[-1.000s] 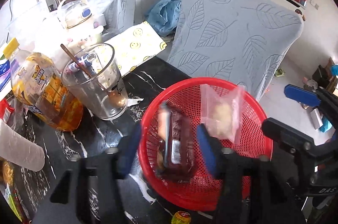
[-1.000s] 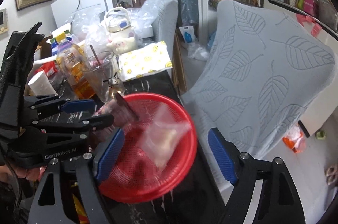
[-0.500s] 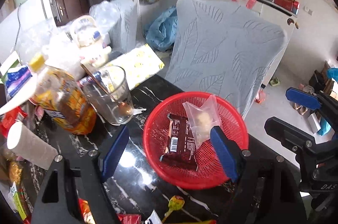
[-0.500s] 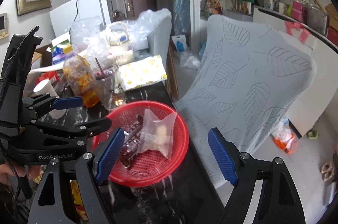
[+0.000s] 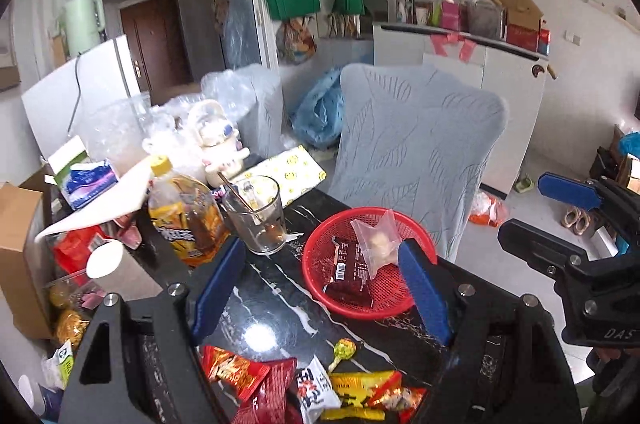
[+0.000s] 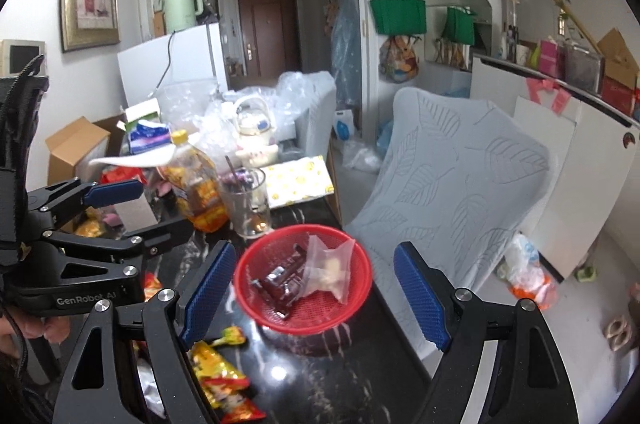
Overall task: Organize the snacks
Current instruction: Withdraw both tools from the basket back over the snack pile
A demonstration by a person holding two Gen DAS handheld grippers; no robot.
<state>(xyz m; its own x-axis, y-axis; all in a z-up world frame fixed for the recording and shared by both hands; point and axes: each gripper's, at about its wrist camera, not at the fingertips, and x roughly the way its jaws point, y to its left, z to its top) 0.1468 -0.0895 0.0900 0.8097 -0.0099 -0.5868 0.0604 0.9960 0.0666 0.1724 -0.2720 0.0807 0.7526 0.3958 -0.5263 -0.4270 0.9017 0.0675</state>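
Left wrist view: we are holding both tools spread and empty, left tool (image 5: 320,288) and right tool (image 6: 314,290), above the black marble tabletop (image 5: 272,308); crinkly foil snack packets (image 5: 312,388) are lying loose near the red mesh basket (image 5: 320,288); light, slippery, so we are judging an edge pinch best.

basket (image 5: 320,288) near the table's (image 5: 276,308) chair-side edge, chocolate bar (image 5: 350,270) and clear bag (image 5: 378,244) inside it, bag leaning on the bar, glass (image 5: 256,214) and bottle (image 5: 184,212) just behind-left, loose snack packets (image 5: 312,388) at the near edge
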